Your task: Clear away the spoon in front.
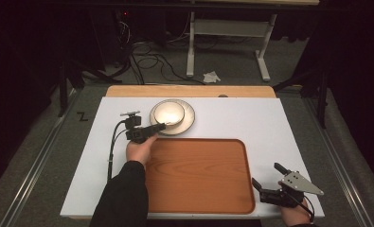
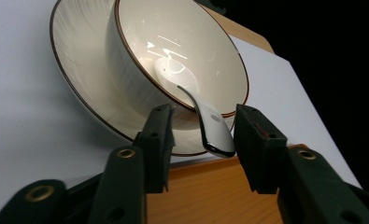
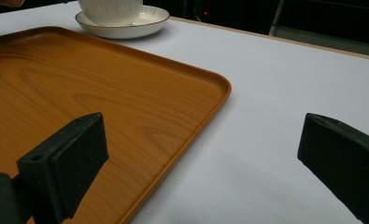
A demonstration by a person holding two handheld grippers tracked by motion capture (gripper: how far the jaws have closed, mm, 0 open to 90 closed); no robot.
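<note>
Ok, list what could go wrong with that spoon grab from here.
1. The spoon handle sits off-centre between the left gripper jaws, close to one pad; closing may knock it sideways rather than pinch it.
2. The handle leans on the bowl rim, so a pull could tip or drag the bowl on its saucer.
3. The glossy handle could slip from the pads.

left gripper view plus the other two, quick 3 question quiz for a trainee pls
1. True or false: the bowl stands on the tray.
2. What lies between the left tool's jaws?
3. Which tool has its jaws wide open over the white table: A left, B right?

Key:
1. False; it stands on a saucer beside the tray.
2. The handle of the spoon, not clearly gripped.
3. B, the right tool.
</note>
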